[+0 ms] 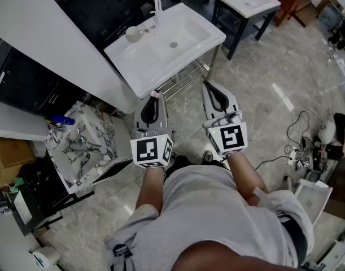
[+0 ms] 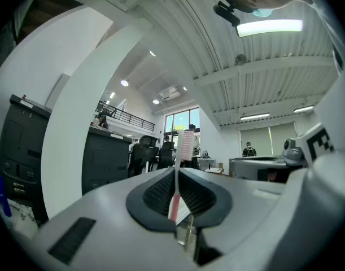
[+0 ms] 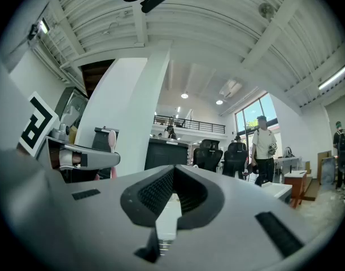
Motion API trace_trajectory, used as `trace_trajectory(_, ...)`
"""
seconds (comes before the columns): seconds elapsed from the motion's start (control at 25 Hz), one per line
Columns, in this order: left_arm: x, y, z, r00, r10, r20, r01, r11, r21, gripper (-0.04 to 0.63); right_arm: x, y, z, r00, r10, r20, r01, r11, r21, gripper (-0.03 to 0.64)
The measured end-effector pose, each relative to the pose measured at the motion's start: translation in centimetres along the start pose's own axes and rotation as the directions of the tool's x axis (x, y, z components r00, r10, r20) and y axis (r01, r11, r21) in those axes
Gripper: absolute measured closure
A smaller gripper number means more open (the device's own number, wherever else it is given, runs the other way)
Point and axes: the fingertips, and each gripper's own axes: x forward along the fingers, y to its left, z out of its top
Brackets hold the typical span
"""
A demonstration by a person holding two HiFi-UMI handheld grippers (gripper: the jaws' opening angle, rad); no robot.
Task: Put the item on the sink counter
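Left gripper (image 1: 152,99) clamps the slim pink-and-white toothbrush (image 2: 186,144) upright; right gripper (image 1: 212,92) is closed and empty. The white ceramic sink counter (image 1: 139,66) lies just ahead, so placing remains.

left hand-held gripper (image 2: 177,175) clamped on toothbrush (image 2: 187,143) | right hand-held gripper (image 3: 171,173) closed, empty

The ribbed near end of the sink counter (image 1: 143,66) lies open, while a small jar (image 1: 132,33) and the faucet (image 1: 157,5) crowd its back edge.
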Motion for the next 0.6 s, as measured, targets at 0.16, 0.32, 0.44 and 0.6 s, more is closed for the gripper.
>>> trace_trajectory(0.16, -0.5, 1.0, -0.9, 1.0, 0.0, -0.01, 0.0, 1.0, -0.01, 0.568, 0.5, 1.0, -0.9, 0.999, 0.01, 0.046, -0.01, 1.0, 0.001, 0.612)
trace_trajectory(0.32, -1.3, 2.4, -2.3, 0.999, 0.0, -0.037, -0.001, 1.0, -0.025, 0.568, 1.2, 2.6, -2.4, 1.0, 0.017, 0.021, -0.017, 1.0, 0.015, 0.612)
trace_trajectory(0.44, -2.3, 4.0, -3.1, 0.999, 0.007, -0.051, -0.008, 0.999, -0.037, 0.568, 1.8, 4.4, -2.7, 1.0, 0.018, 0.0, -0.018, 1.0, 0.012, 0.612)
trace_trajectory(0.6, -3.1, 6.0, -3.7, 0.998, 0.001, -0.057, -0.005, 0.998, -0.062, 0.568, 3.0, 7.0, -2.5, 0.999, 0.045, 0.0, -0.045, 0.999, -0.007, 0.612)
